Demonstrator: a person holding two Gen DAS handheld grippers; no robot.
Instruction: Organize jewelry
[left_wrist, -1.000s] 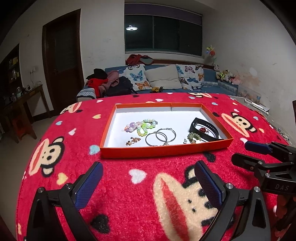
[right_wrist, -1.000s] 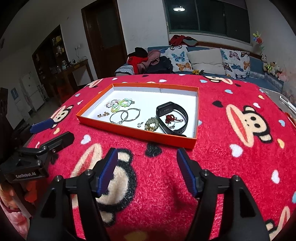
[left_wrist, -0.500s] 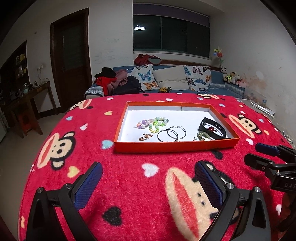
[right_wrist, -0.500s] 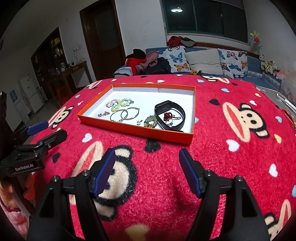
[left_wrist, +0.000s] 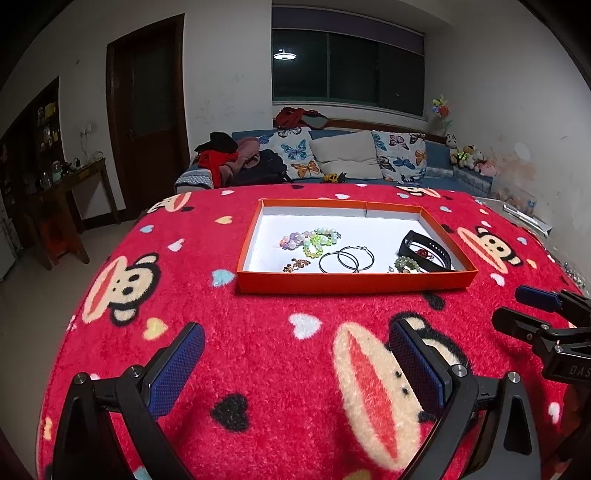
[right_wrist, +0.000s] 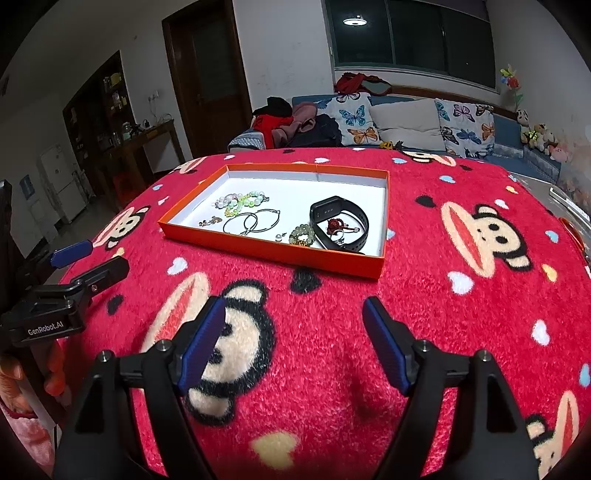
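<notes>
Jewelry sits in orange tray (left_wrist: 354, 286) on red monkey-print table (left_wrist: 258, 354), well ahead of both my claws. Left to right in tray: pastel bead bracelets (left_wrist: 309, 239), small brown earrings (left_wrist: 296, 264), two hoop earrings (left_wrist: 346, 259), green bead bracelet (left_wrist: 405, 264), black band (left_wrist: 425, 252). My left claw (left_wrist: 295, 365) wide, empty. My right claw (right_wrist: 293, 345) wide, empty.
</notes>
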